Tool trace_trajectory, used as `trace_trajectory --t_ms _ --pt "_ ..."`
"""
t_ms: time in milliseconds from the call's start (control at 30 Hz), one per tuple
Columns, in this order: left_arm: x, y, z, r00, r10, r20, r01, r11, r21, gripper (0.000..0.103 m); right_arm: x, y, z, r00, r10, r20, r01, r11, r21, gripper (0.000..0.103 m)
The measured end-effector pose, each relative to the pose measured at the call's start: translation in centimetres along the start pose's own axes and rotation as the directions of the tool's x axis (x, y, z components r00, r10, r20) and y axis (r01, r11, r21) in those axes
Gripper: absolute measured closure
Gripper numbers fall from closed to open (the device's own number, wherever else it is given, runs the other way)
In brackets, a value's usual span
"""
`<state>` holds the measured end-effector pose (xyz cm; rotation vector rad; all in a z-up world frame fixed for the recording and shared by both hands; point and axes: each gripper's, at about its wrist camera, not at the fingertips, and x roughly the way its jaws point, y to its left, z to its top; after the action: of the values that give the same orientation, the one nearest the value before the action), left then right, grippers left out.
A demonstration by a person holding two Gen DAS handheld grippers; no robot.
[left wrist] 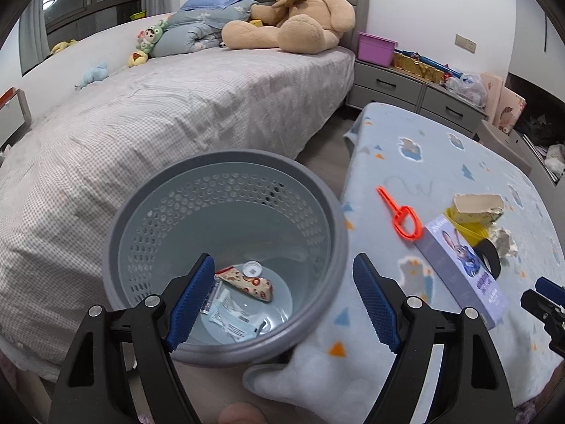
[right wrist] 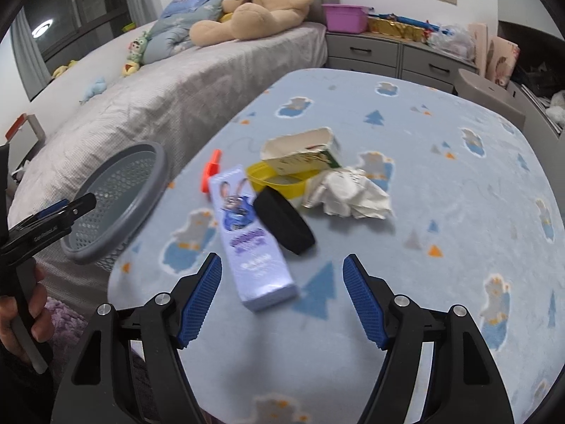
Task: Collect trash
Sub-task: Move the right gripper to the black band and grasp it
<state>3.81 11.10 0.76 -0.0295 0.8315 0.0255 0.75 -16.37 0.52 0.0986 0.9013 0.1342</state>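
Left gripper [left wrist: 284, 298]: jaws apart, empty, above grey perforated plastic bin [left wrist: 339, 226] | Right gripper [right wrist: 282, 302]: jaws apart, empty, near lilac cardboard box [right wrist: 249, 243] on blue patterned blanket [right wrist: 441, 194]

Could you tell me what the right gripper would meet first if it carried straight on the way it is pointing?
Most likely the purple box: the right gripper has open jaws, and the box's near end lies between them. Depth is unclear, so it might skim above it.

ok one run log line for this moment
left claw: open over bin | right claw: open near purple box | bin: some wrappers inside
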Motion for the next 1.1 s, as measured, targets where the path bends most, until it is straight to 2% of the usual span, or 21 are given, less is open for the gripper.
trace_trajectory --t_ms 167,300,600,700,767,900,967,1033,1100 --pt "-0.1 -2.3 -0.7 1.0 -0.015 -0.004 0.015 0.999 0.03 0.026 0.7 -1.5 0.0 1.0 0.01 -0.008 -0.01 1.0 -0.005 0.033" --pt "0.1 -3.6 -1.3 0.999 -0.03 -0.022 0.031 0.999 0.038 0.026 2.0 -1.4 0.8 0.998 0.054 -0.026 -0.055 0.998 -0.034 0.034" --pt "0.7 -5.3 -1.7 0.999 -0.028 -0.046 0.031 0.997 0.066 0.026 5.3 -1.0 3.1 0.988 0.131 -0.079 -0.136 0.989 -0.064 0.046" --pt "1.1 -5.4 -1.7 0.998 -0.028 -0.057 0.032 0.997 0.068 0.026 6.5 -1.0 3.6 0.983 0.152 -0.104 -0.159 0.985 -0.067 0.052" --pt "1.3 -5.5 -1.7 0.998 -0.03 -0.063 0.034 0.997 0.071 0.026 7.2 -0.8 3.7 0.979 0.163 -0.123 -0.173 0.982 -0.073 0.063" --pt "1.6 -5.9 -1.6 0.998 -0.03 -0.063 0.035 0.996 0.08 0.026 7.2 -0.7 3.7 0.974 0.192 -0.119 -0.201 0.977 -0.068 0.074" --pt "1.9 -6.2 -1.6 0.998 -0.021 -0.067 0.027 0.996 0.089 0.026 7.0 -0.8 3.7 0.972 0.202 -0.116 -0.211 0.975 -0.064 0.086" --pt "2.2 -6.3 -1.6 0.997 -0.022 -0.075 0.029 0.995 0.092 0.026 6.9 -0.8 3.6 0.97 0.216 -0.116 -0.223 0.973 -0.058 0.092" --pt "2.2 -6.5 -1.6 0.997 -0.021 -0.074 0.028 0.995 0.096 0.026 6.6 -0.8 3.6 0.968 0.226 -0.113 -0.233 0.971 -0.053 0.094"
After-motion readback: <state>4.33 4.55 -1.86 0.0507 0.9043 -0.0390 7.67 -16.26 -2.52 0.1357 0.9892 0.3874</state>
